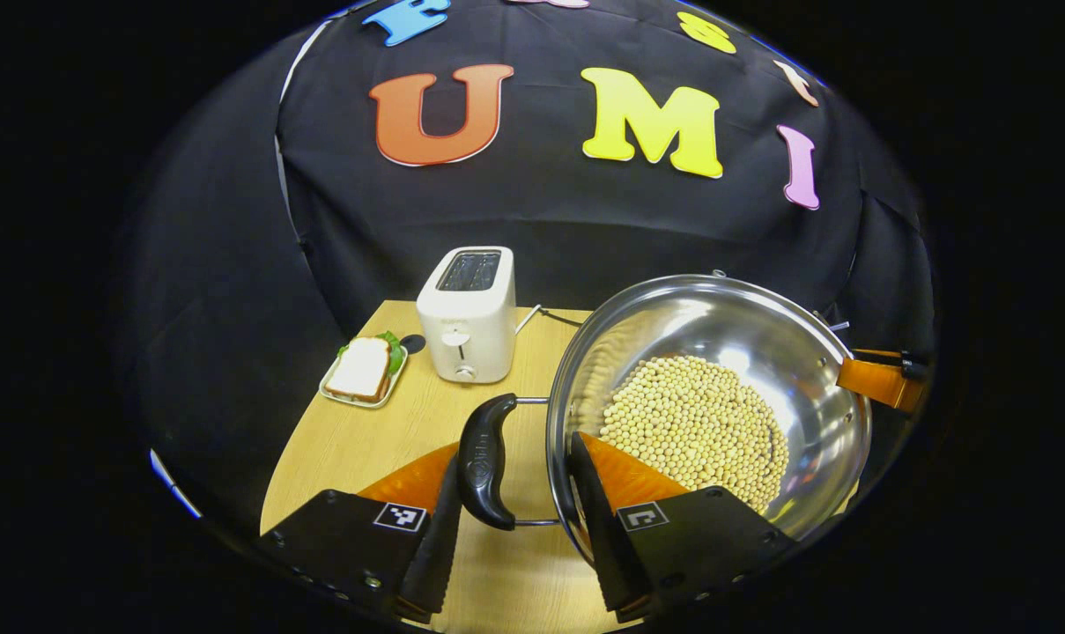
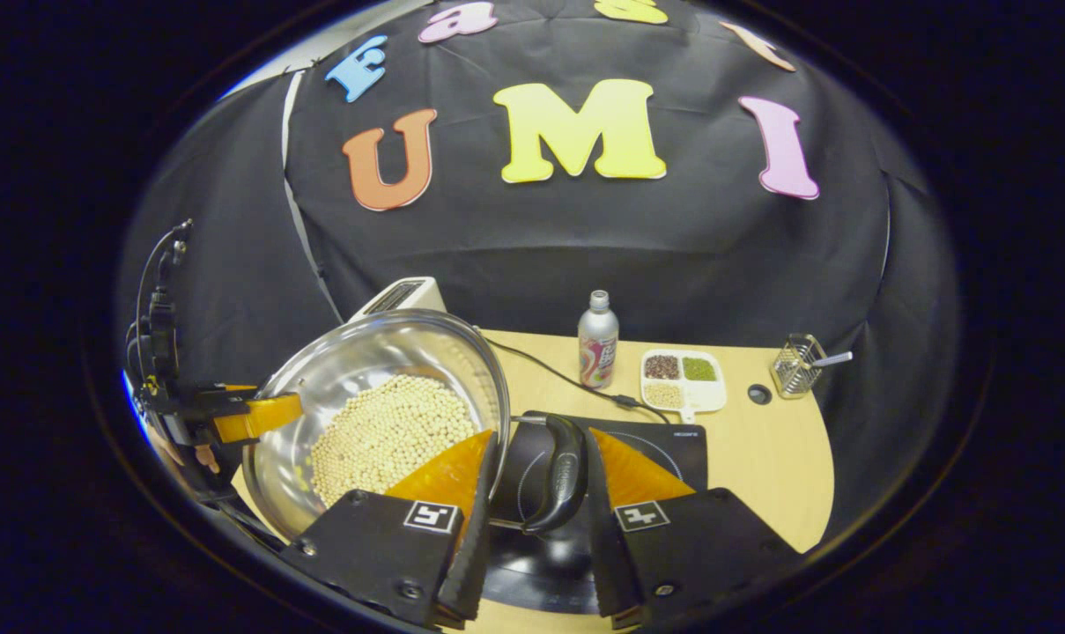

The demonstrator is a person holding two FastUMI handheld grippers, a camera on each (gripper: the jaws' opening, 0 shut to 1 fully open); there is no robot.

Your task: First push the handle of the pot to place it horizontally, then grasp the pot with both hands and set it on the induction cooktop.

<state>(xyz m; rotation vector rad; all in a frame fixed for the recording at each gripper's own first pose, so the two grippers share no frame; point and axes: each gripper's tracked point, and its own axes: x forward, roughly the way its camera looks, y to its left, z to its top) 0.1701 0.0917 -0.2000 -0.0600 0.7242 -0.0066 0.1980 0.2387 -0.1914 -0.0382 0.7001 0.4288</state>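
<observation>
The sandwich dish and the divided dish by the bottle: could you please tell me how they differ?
The sandwich dish holds one sandwich, undivided; the divided dish holds dark, green and pale grains in separate compartments. The sandwich dish sits beside the toaster; the divided dish sits beside the bottle. Both are shallow, pale dishes on the table.

Each hand-held gripper [image 1: 514, 519]: black plates, square coded tags, screws.

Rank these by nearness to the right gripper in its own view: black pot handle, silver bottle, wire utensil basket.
1. Black pot handle, between the right gripper fingers.
2. Silver bottle, mid-table, behind the cooktop.
3. Wire utensil basket, far right edge.
</observation>
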